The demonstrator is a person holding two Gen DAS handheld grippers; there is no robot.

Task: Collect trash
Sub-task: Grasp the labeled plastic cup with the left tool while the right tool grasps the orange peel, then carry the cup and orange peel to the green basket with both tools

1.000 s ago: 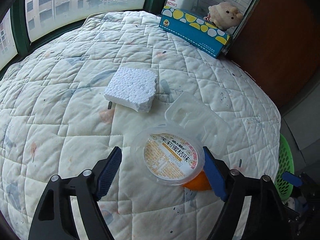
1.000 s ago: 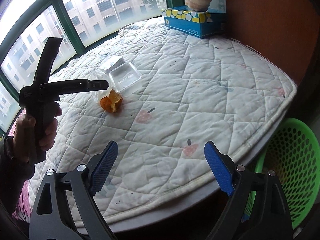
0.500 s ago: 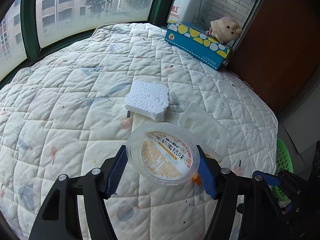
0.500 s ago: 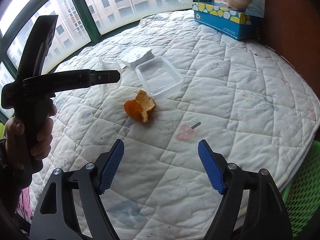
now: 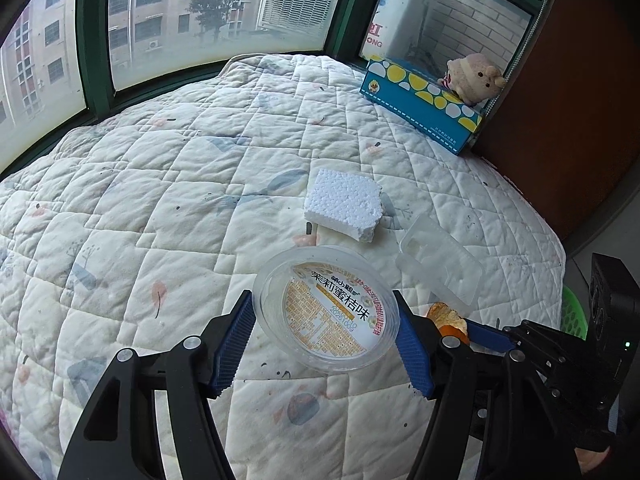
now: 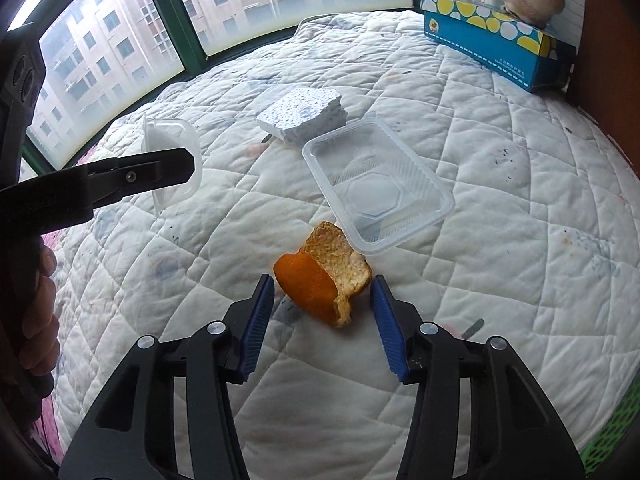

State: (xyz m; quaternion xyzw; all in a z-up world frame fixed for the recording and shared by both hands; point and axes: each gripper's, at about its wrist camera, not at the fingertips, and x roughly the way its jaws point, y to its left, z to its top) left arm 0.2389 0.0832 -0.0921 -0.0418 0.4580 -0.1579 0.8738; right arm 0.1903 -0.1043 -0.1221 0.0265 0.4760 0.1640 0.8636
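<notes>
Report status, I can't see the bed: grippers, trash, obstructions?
Left gripper shut on round cup. Right gripper closing around orange peel, pads not touching. Clear tray beside peel.

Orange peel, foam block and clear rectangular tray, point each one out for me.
Orange peel (image 6: 316, 280): right wrist view, on its orange outer skin.
Foam block (image 5: 344, 204): left wrist view, on its top face.
Clear rectangular tray (image 6: 376, 188): right wrist view, on its floor.

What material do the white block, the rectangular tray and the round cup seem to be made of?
White block: looks like foam polystyrene, matt, with a beaded surface and ragged broken edges.
Tray: probably thin clear plastic, glossy, with moulded ribs; the quilt shows through it.
Cup: clear, smooth plastic, apparently with a printed label or film on the face towards the camera.
</notes>
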